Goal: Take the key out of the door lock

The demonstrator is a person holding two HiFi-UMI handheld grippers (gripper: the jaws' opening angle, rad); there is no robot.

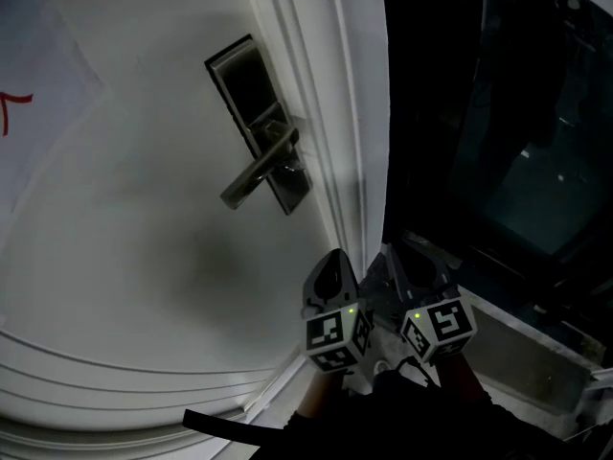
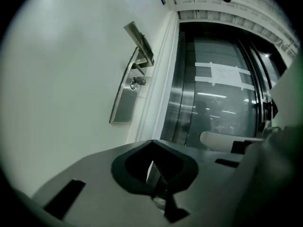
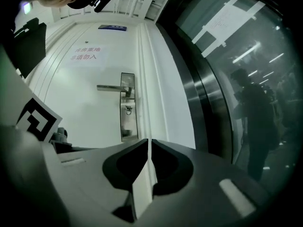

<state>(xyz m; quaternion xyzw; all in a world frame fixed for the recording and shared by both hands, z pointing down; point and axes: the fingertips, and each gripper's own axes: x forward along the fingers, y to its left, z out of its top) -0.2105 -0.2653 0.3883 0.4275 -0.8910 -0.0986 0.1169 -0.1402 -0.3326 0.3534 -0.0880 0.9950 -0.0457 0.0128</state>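
Hovering well apart from the key [image 3: 127, 109] in the door lock [image 3: 126, 126], with left tongs [image 2: 151, 170] and right tongs [image 3: 149, 148] both closed, empty.

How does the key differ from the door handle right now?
The door handle is a long bar jutting sideways; the key is a small piece with a ring. The handle sits high on the lock plate, the key below it. Both are metal, on that plate.
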